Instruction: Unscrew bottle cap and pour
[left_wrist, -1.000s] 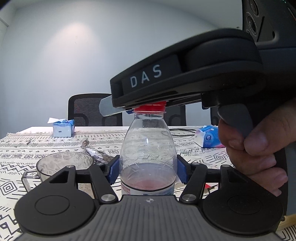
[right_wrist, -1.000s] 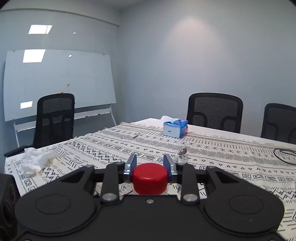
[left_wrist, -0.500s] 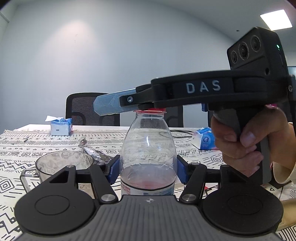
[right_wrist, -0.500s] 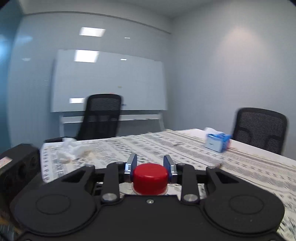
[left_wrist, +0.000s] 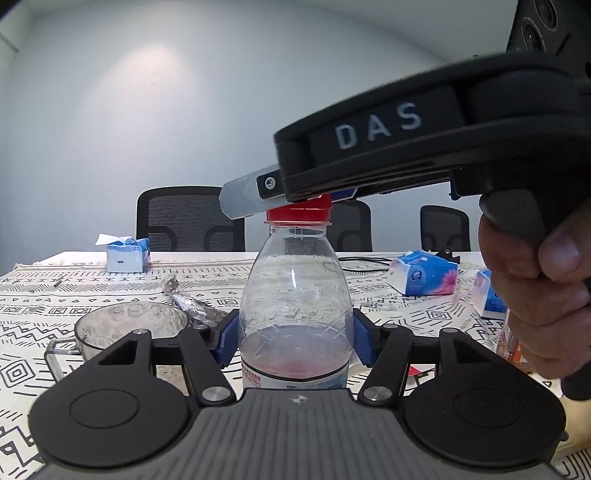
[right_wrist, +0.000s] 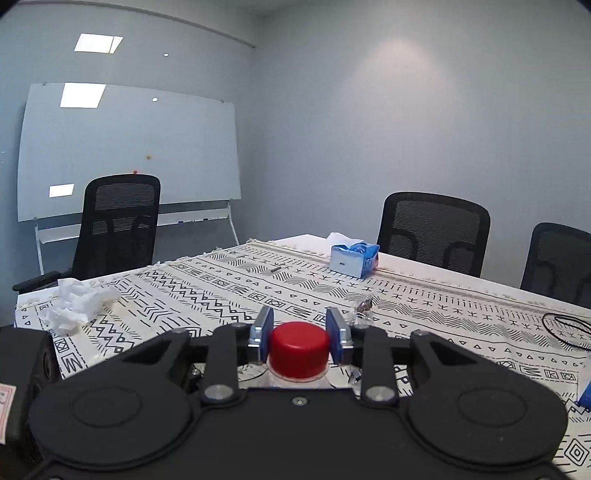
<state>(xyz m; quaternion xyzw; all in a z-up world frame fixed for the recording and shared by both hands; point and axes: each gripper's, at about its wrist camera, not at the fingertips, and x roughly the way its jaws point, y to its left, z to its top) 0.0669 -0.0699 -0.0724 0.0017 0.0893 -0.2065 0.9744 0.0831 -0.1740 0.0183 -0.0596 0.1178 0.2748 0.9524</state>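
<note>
Bottle (left_wrist: 293, 314) pinched by left gripper (left_wrist: 293, 341); right gripper (right_wrist: 299, 338), swung back toward 2 o'clock, now slack around cap (right_wrist: 299, 347), likely regripping mid-unscrew.

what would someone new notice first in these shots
The red cap sits between the right tongs, on a clear bottle clamped upright by the left tongs, a little pink liquid at its bottom. Left of the bottle, a glass measuring cup stands on the patterned tablecloth.
</note>
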